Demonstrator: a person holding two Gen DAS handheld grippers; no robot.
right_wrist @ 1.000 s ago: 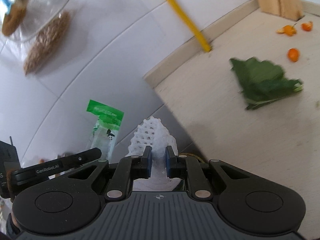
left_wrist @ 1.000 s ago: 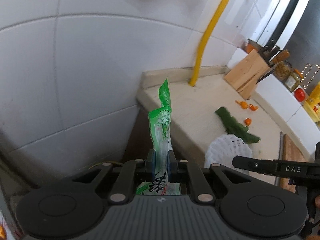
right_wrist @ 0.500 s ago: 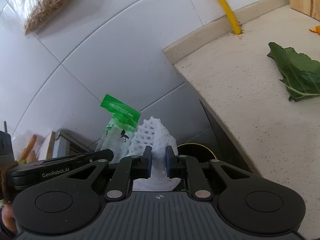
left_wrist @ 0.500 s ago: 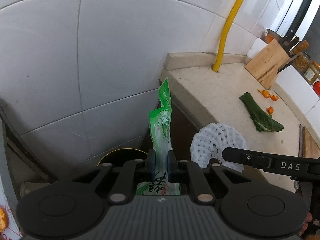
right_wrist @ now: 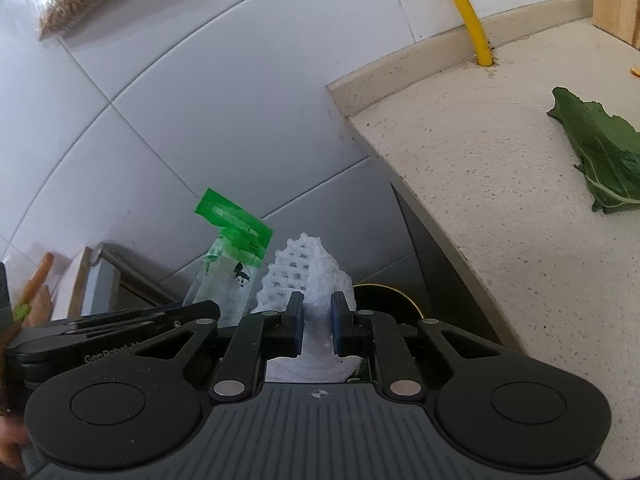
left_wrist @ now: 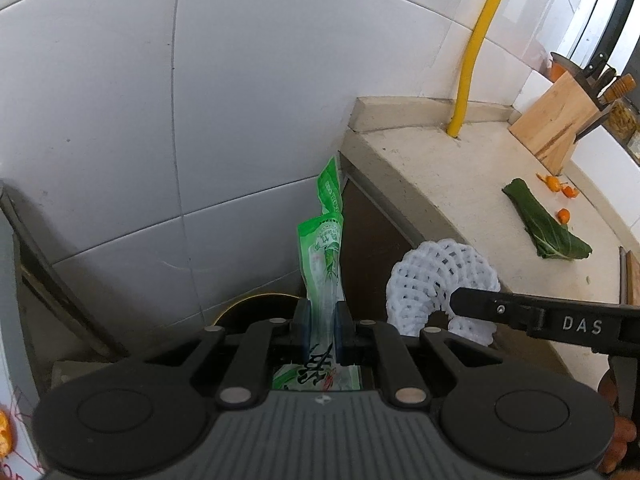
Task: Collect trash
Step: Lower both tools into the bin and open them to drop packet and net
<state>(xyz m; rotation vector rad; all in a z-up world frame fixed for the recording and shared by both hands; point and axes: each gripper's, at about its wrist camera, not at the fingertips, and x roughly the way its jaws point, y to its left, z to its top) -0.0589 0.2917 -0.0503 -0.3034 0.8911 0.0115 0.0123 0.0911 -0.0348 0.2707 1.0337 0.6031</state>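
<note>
My left gripper is shut on a green and clear plastic snack wrapper that stands up between its pads. My right gripper is shut on a white foam fruit net. Both hang side by side past the left end of the counter, above a dark round bin with a gold rim, also seen as a bin rim in the right wrist view. The net and the right gripper's finger show in the left wrist view. The wrapper shows in the right wrist view.
The beige counter carries a green leaf, orange peel bits and a wooden knife block. A yellow pipe runs up the white tiled wall. The leaf lies right in the right wrist view.
Both grippers moved left off the counter and sank toward the bin with their loads. The counter slid right in both views and the bin rim came into sight.
</note>
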